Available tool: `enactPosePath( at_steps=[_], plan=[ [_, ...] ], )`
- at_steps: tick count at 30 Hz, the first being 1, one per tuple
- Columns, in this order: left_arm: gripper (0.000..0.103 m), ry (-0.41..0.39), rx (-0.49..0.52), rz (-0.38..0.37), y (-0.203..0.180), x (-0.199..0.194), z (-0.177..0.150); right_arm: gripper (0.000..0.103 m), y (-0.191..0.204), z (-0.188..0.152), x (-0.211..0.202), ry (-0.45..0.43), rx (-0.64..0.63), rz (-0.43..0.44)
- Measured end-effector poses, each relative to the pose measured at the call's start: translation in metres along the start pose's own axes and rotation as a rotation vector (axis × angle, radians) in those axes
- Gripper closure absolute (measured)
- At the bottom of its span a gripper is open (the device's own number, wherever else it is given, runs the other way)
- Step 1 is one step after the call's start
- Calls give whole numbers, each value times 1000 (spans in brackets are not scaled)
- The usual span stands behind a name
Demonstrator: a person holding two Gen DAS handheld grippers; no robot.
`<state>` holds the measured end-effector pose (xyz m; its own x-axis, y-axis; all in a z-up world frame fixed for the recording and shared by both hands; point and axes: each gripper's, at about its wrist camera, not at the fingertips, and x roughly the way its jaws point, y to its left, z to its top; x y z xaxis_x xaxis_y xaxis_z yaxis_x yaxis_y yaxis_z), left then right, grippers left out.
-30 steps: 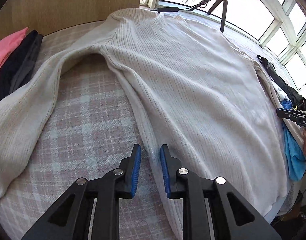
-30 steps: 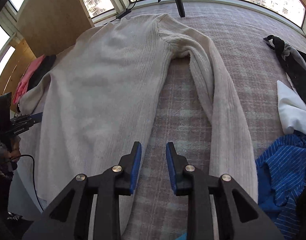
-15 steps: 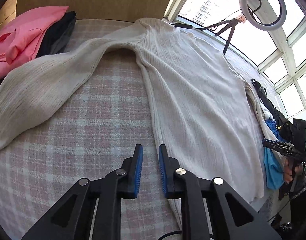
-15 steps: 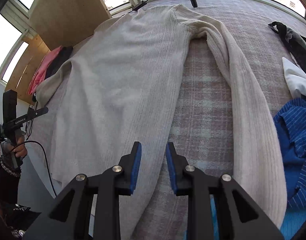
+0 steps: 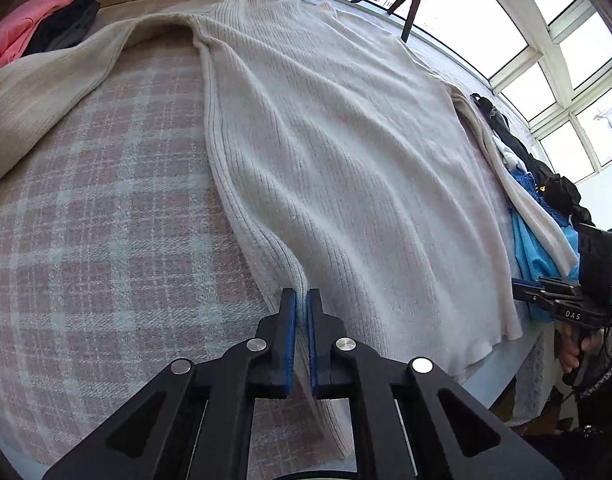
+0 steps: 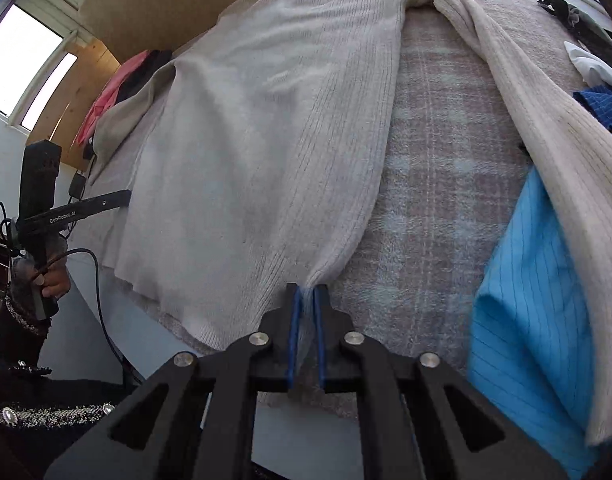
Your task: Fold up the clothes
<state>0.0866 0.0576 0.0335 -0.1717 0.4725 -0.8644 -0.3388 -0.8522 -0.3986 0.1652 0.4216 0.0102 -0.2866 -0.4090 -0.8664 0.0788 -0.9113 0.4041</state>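
Both grippers, left point(image 5: 300, 300) and right point(image 6: 307, 294), have pinched sweater point(image 5: 338, 152) side edges

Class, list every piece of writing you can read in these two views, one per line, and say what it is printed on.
"DAS" on the right tool, seen from the left wrist view.
"GenRobot.AI" on the left tool, seen from the right wrist view.
No readable writing on the sweater or other clothes.
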Motion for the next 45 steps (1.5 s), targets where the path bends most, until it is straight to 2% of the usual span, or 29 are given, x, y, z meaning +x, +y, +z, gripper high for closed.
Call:
enactPosePath(
  at_steps=[2, 4, 6, 8, 10, 13, 16, 17, 18, 20, 22, 23, 25, 26, 27, 30, 32, 34, 37, 39, 41, 43, 45],
  plan=[
    [99, -64, -59, -37, 12, -34, -3, 100, 14, 4, -18, -46, -27, 41],
    [99, -88, -90, -29, 28, -53, -11, 100, 23, 6, -32, -91, -49, 41],
    [99, -51, -113, 2, 46, -46, -19, 100, 19, 5, -25, -67, -40, 30],
    [99, -9, -153, -8, 61, -37, -23, 100, 12, 2, -17, -37, -5, 17],
    [99, -23, -163, -31, 59, -41, -20, 100, 8, 0, -22, -37, 18, 35],
    [98, -64, -60, 0, 35, -57, -14, 100, 13, -1, -37, -70, -4, 28],
    [99, -12, -25, 47, 31, -48, -23, 91, 7, -8, -34, -40, 8, -50],
    [97, 12, -19, 63, 31, -44, -26, 79, 4, -11, -30, -25, 25, -59],
    [88, 36, -13, 79, 31, -39, -30, 76, 1, -15, -25, -14, 41, -58],
    [73, 64, -29, 70, 29, -32, -39, 76, -3, -22, -17, 5, 70, -56],
    [70, 77, -23, 70, 25, -24, -43, 75, -4, -27, -8, 22, 72, -64],
    [70, 84, -13, 83, 22, -19, -44, 75, -3, -29, -2, 30, 70, -69],
    [77, 90, 11, 100, 16, -10, -43, 75, 2, -30, 0, 14, 45, -54],
    [101, 83, 29, 100, 12, -8, -41, 76, 5, -29, 2, 15, 34, -33],
    [100, 74, 29, 80, 11, -12, -38, 97, 8, -28, 4, 20, 28, -13],
    [100, 31, -18, -22, 11, -45, -31, 96, 24, -21, -26, -34, 9, 38],
    [101, -25, -40, -10, 16, -83, -30, 96, 38, -16, -59, -91, -26, 35],
    [101, -45, -40, 11, 21, -104, -31, 96, 47, -12, -82, -121, -47, 28],
    [103, 1, -4, 84, 25, -89, -33, 96, 41, -14, -60, -57, -39, -25],
    [103, 48, -4, 141, 45, -66, -41, 96, 37, -16, -42, -7, -32, -64],
    [103, 91, -65, 143, 65, -46, -47, 94, 30, -20, -21, 38, -16, -80],
    [103, 104, -82, 152, 75, -39, -48, 91, 23, -24, -13, 75, 21, -86],
    [103, 102, -87, 111, 76, -41, -45, 87, 14, -25, -20, 51, 57, -60]
  ],
)
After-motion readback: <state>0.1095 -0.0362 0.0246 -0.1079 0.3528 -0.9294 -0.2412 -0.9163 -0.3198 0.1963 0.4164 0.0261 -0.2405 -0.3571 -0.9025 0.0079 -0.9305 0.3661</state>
